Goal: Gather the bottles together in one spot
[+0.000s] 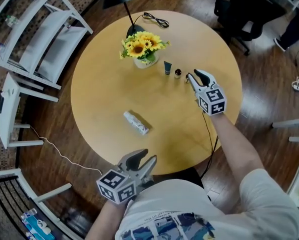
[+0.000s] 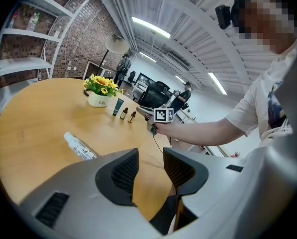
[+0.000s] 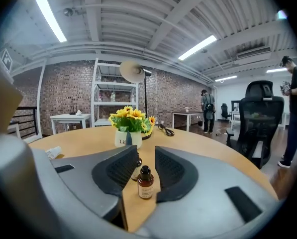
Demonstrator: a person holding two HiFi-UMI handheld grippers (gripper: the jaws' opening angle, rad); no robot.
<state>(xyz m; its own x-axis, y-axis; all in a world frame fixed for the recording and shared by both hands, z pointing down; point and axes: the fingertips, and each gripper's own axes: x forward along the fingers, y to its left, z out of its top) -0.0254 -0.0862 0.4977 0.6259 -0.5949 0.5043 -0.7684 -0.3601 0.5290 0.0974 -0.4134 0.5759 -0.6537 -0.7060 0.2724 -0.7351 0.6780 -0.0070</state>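
While the right gripper (image 1: 194, 77) has its jaws apart with the small amber dropper bottle (image 3: 145, 182) standing free between them, neither pad pressing it, the clean move is probably to draw straight back and up so no jaw clips it. That bottle stands just beside a second dropper bottle (image 1: 178, 73) and a dark tube (image 1: 167, 67) near the sunflower pot (image 1: 144, 61). A white bottle (image 1: 136, 122) lies on its side mid-way across the round table (image 1: 104, 99), well apart; the left gripper (image 1: 146, 157), open and empty at the near edge, seems better placed to fetch it
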